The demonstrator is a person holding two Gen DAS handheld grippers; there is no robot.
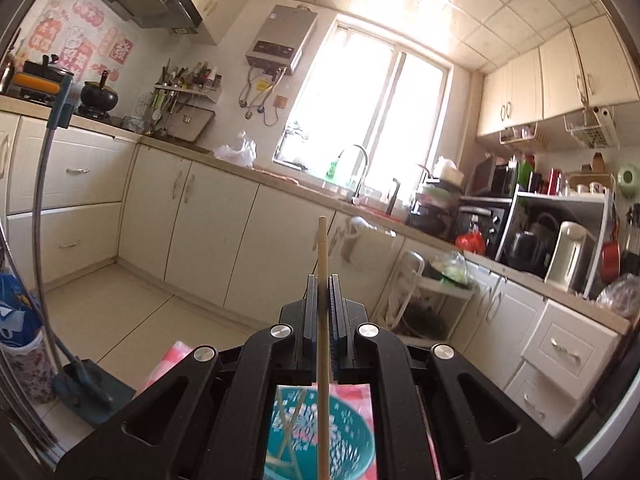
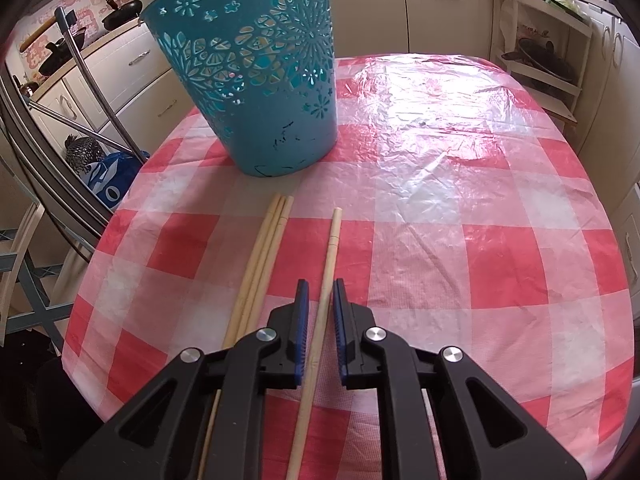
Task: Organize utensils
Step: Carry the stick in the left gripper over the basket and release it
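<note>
Hidden: in the left wrist view the basket is glimpsed only through the gap in the gripper frame, blurred; sticks inside it are seen crossed, and their number cannot be told.
Cut off: the near ends of the chopsticks on the desk are lost under the right gripper's frame and past the lower edge.
Left gripper: closed to a narrow slit, one chopstick clamped upright between the pads, its tip raised clear above the fingers, over the basket.
Right gripper: partly open, low over the desk, a lone chopstick lying between the fingers; contact with the pads cannot be told.
Other chopsticks: three are laid side by side, touching, just left of the lone one.
Basket, right wrist view: teal, cut-out flower pattern, upright on the desk beyond the chopstick tips.
Desk: covered in red-and-white check cloth under a wrinkled clear sheet, glare at the far side.
Room: a kitchen, cream cabinets, bright window, a crowded counter at right.
</note>
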